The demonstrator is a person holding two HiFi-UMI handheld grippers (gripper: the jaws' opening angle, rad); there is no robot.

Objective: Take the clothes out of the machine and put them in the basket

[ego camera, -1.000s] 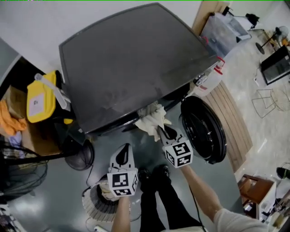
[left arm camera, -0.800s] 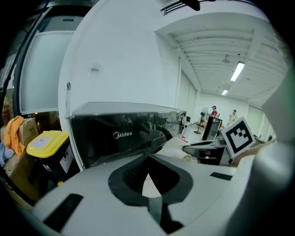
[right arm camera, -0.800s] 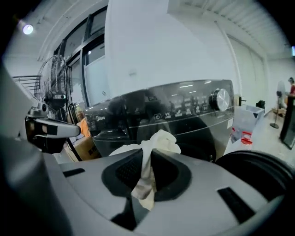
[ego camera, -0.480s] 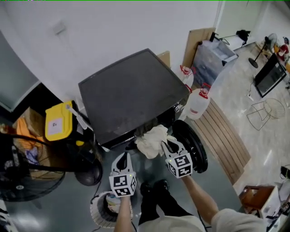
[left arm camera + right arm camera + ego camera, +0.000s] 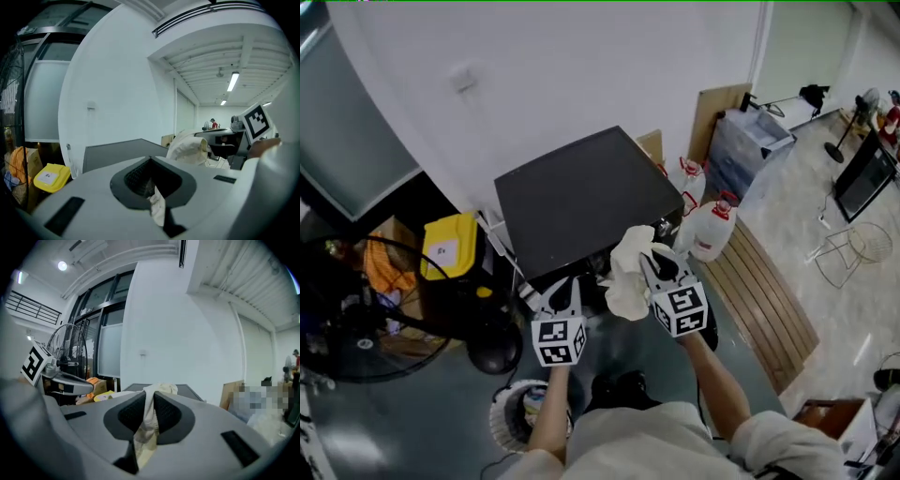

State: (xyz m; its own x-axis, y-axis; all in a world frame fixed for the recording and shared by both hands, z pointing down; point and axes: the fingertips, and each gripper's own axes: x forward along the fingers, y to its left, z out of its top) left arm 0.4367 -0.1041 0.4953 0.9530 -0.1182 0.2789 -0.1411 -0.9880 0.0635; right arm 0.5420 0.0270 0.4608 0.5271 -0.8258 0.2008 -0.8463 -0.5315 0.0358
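Note:
My right gripper (image 5: 654, 265) is shut on a cream cloth (image 5: 628, 274) and holds it up in front of the dark grey machine (image 5: 581, 192); the cloth hangs clear of the opening. In the right gripper view the cloth (image 5: 161, 390) is pinched between the jaws of the right gripper (image 5: 150, 406) and bunches above them. My left gripper (image 5: 563, 296) is beside it at the left, apart from that cloth. In its own view the left gripper (image 5: 152, 180) is shut, with a small cream scrap (image 5: 158, 208) caught between the jaws. The white slatted basket (image 5: 508, 424) stands on the floor below, with clothes in it.
A yellow container (image 5: 450, 255) and a black fan (image 5: 352, 323) stand left of the machine. White jugs (image 5: 711, 230) and a wooden slatted board (image 5: 769, 300) are at its right. The person's shoes (image 5: 619, 384) are beside the basket.
Both grippers have risen. The right one has drawn the cream cloth out of the machine's opening and up above the machine's front. The head camera has risen too.

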